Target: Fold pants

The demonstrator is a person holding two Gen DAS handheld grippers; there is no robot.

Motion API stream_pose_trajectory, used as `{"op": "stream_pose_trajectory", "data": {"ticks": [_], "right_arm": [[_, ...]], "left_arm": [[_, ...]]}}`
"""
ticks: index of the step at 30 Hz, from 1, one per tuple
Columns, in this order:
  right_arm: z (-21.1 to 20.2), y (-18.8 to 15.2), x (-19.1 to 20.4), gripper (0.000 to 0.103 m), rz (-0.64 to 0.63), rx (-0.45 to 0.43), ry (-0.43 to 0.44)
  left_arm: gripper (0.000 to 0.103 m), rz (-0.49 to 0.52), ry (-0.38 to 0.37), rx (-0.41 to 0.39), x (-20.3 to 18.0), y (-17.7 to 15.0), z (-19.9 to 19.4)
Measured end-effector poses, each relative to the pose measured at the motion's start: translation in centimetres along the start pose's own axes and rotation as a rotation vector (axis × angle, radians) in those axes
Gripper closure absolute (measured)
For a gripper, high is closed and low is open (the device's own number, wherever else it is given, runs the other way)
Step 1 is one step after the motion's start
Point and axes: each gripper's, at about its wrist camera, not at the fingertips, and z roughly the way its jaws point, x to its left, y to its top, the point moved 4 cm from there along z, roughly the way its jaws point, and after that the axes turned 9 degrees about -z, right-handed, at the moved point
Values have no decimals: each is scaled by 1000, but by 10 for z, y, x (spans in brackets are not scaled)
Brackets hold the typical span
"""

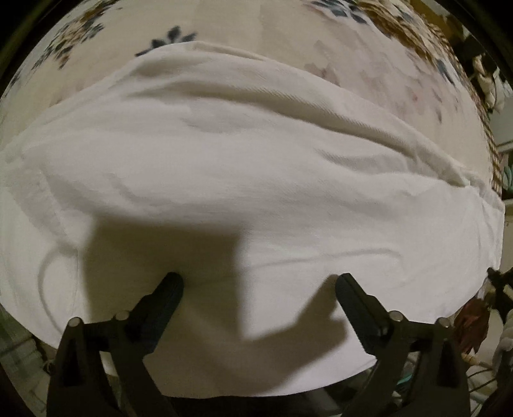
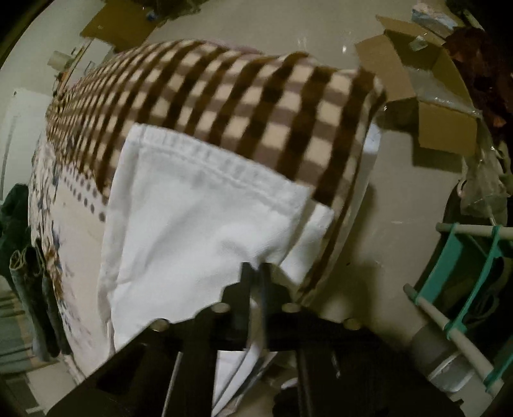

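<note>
Floral bedsheet (image 1: pixel 224 41) carries white pants (image 1: pixel 243 179); left gripper (image 1: pixel 259 284) jaws spread wide, right gripper (image 2: pixel 255 268) clenched on pants, lower centre.

Both the left tool (image 1: pixel 258 284) and right tool (image 2: pixel 253 272) are matte black (round silver pins at joints).

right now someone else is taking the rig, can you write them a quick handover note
Left gripper: jaws wide open, holding nothing, over the near part of the white pants.
Right gripper: jaws shut on the pants' hemmed end.
Pants lie spread across the floral sheet; the hemmed end reaches the checkered blanket.
Done: right-hand grasp taken. How many folds are made cannot be told.
Left: grasp with the left gripper, fold, flatten.
</note>
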Motion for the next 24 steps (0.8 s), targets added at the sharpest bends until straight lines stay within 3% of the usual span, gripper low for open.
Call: {"op": "stream_pose_trajectory", "data": {"ticks": [3,5,7,9,11,16,19,20,21,24], "right_arm": [[-17,-6,-3,101,-8,-18,-6],[-13,-10,-10,100,-13,31,-3],[0,-12,-23,92,22,111,36],[1,-11,-35,61,70,107,96],[0,-10,-41,52,81,76,143],[27,-6,-47,52,107,67,211],[15,-4,-43,55,110,-53,228],[9,-4,-39,65,93,-90,251],[3,-5,-36,69,76,-113,260],[-2,-6,-29,69,52,-145,325]], "left_arm": [[0,-6,1,15,-2,4,4],[0,-29,-7,17,-3,9,5],[0,-48,-10,20,-2,11,9],[0,-46,10,22,-4,14,14],[0,-28,43,22,-7,15,18],[0,-37,61,-1,-16,19,21],[0,-36,64,1,-33,13,21],[0,-39,62,2,-25,15,17],[0,-38,62,7,-17,30,14],[0,-40,64,11,-22,39,10]]}}
